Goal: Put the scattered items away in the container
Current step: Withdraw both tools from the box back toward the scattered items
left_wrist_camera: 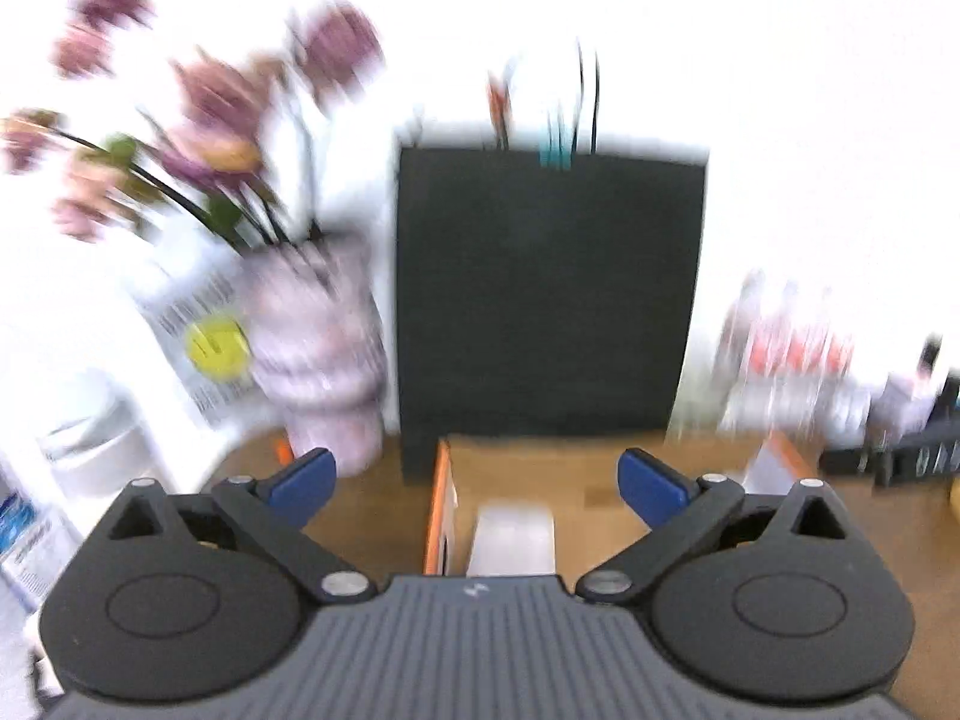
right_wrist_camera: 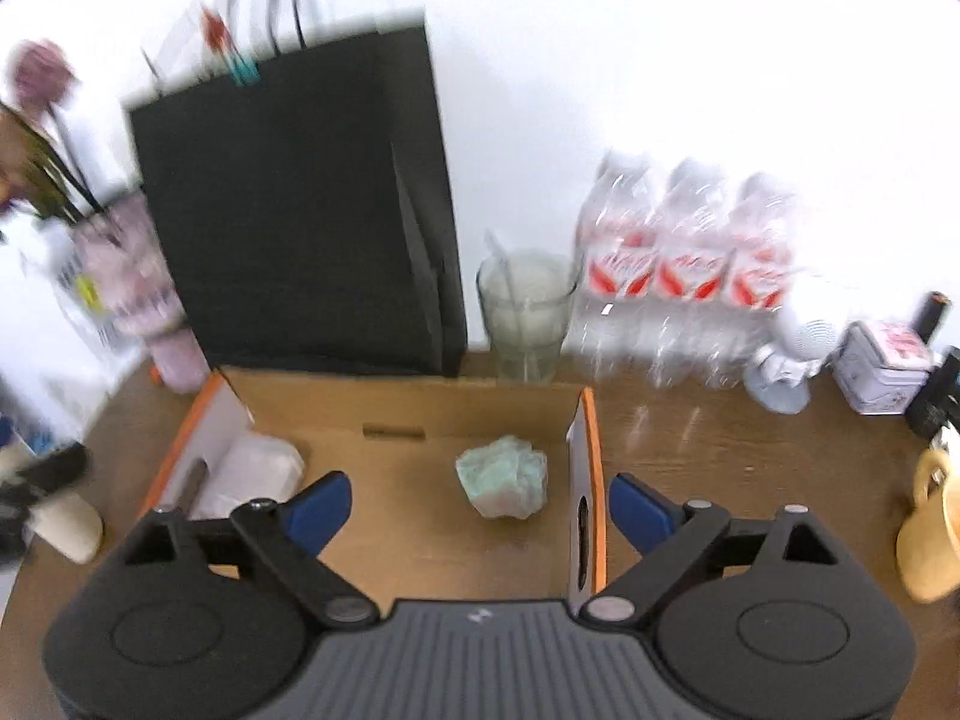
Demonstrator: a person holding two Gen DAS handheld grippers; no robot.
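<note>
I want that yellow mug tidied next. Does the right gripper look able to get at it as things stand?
Probably yes. The right gripper is open and empty over the cardboard box, and the yellow mug stands on bare tabletop just outside the box's right wall, with nothing between them.

Each camera sits just behind its own gripper's fingers and looks forward and downward across the wooden table (right_wrist_camera: 690, 444) toward the back edge and white wall. Both close views share the cardboard box (right_wrist_camera: 414, 414) and the black paper bag (left_wrist_camera: 546, 300) behind it; the right view takes in more of the table's right side
</note>
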